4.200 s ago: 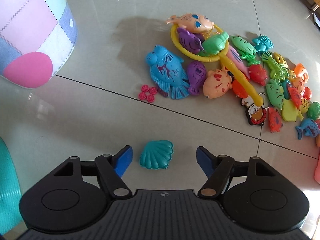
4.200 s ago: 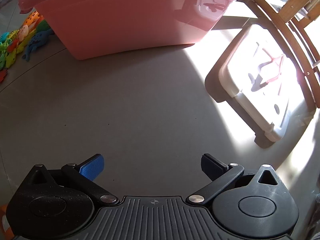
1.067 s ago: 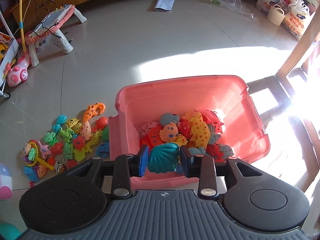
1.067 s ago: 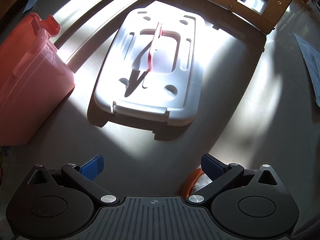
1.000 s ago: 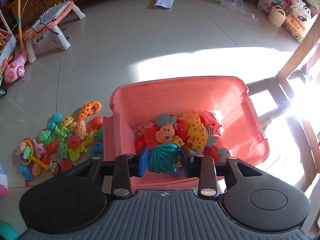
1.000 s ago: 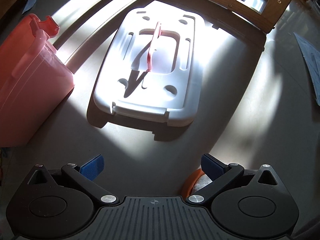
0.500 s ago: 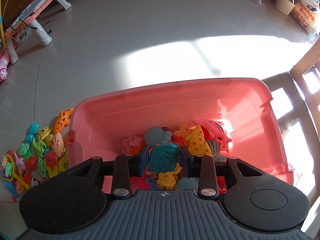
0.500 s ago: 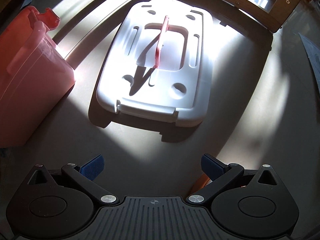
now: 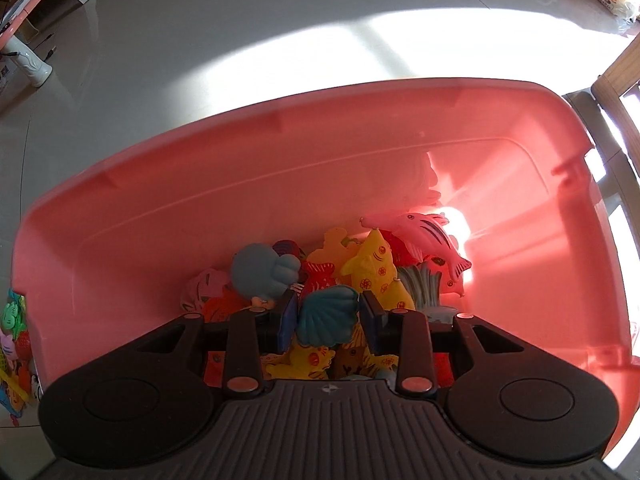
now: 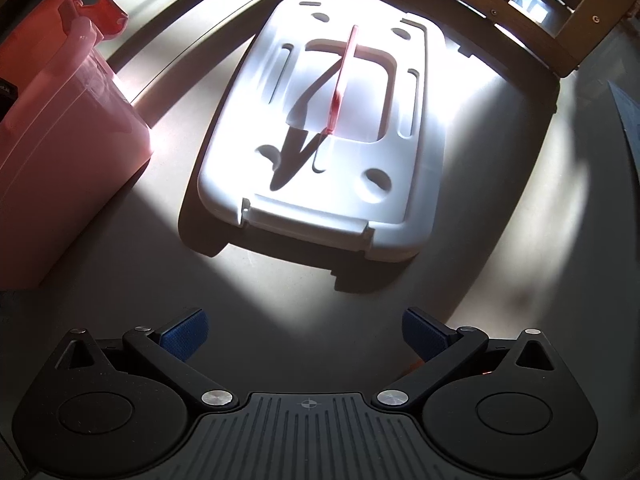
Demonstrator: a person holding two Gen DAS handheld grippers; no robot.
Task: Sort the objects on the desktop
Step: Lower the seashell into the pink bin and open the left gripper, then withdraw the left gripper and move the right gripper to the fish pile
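Observation:
My left gripper (image 9: 327,318) is shut on a teal shell toy (image 9: 326,314) and holds it inside the pink bin (image 9: 168,216), just above a heap of plastic fish toys (image 9: 376,264). My right gripper (image 10: 304,336) is open and empty over bare floor. The pink bin also shows at the left of the right wrist view (image 10: 60,140).
The bin's white lid (image 10: 332,128) with a red handle lies on the floor ahead of the right gripper. A wooden chair frame (image 10: 560,20) stands behind it. Loose fish toys (image 9: 14,328) lie on the floor left of the bin.
The left gripper picked the shell off the floor, carried it over the bin and has now lowered it inside. The right gripper stays open and has shifted slightly.

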